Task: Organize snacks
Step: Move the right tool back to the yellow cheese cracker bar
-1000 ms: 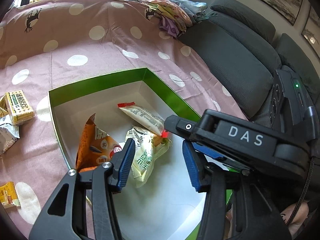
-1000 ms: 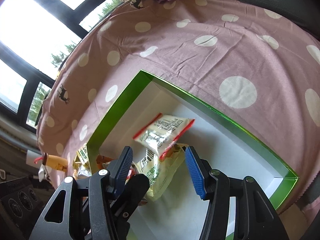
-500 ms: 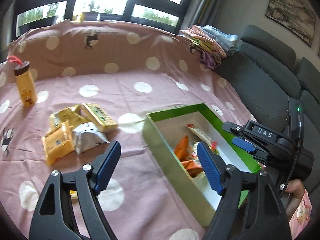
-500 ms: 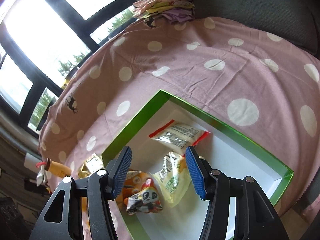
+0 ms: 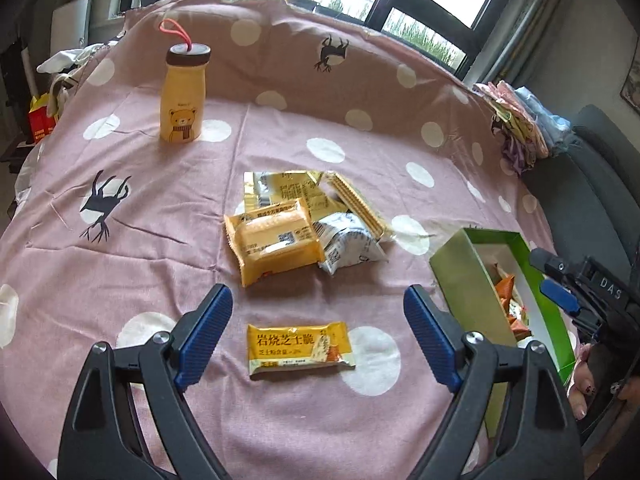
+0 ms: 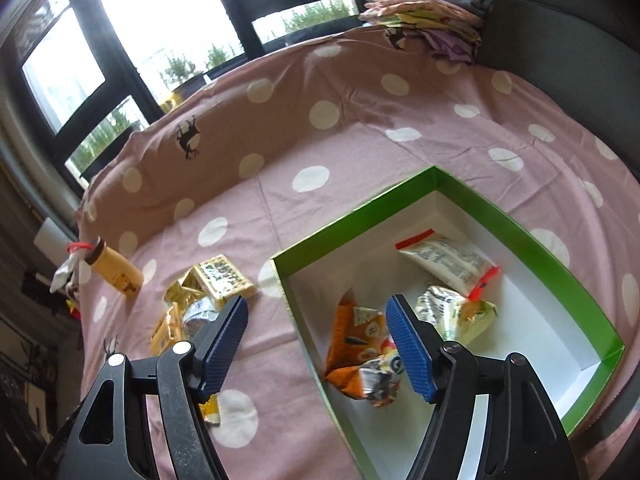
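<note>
Yellow snack packet is framed by wide-open, empty left gripper; descent and closure judged next, green box after

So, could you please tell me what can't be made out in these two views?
- Left wrist view: most of the green box interior, hidden by its near wall and the right tool.
- Right wrist view: the lone yellow packet, mostly behind the right tool's left finger.
- Right wrist view: part of the orange packet, behind the right finger.
- Both views: small print on the piled packets, too small to read.
</note>
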A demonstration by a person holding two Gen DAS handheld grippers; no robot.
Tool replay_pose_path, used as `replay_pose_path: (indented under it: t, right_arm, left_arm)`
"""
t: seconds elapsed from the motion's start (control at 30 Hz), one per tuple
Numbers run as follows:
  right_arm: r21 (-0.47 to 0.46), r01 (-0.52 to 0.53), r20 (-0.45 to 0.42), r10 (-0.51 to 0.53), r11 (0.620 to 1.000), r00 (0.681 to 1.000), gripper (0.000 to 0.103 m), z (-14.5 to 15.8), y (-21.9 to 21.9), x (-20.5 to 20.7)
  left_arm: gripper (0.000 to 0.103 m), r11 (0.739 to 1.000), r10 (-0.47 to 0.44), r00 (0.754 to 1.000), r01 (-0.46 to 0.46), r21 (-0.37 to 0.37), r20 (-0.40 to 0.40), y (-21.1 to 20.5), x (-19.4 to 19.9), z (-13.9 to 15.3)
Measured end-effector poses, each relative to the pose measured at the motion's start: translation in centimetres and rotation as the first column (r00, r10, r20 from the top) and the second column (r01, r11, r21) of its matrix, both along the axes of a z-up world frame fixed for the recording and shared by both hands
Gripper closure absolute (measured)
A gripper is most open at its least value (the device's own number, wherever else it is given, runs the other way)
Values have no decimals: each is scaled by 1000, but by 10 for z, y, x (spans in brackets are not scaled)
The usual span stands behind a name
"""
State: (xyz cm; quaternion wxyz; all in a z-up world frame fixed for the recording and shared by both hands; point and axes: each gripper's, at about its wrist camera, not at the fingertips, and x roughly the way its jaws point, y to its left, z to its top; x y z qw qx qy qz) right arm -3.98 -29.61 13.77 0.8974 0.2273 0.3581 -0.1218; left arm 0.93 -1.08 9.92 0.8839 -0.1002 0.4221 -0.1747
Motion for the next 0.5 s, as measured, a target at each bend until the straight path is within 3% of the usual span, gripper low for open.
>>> replay_pose_path:
  t: [0.27, 0.5]
  right_arm:
    - [95, -240, -42, 245, 966, 969, 30, -19, 63, 36]
    - [297, -337, -117, 384, 894, 916, 30, -58, 99, 62]
  left_arm:
    - [15, 1000, -15, 984, 18, 15, -175, 14, 13, -31]
    - [15, 1000, -13, 960, 7, -21, -279, 22, 19, -45]
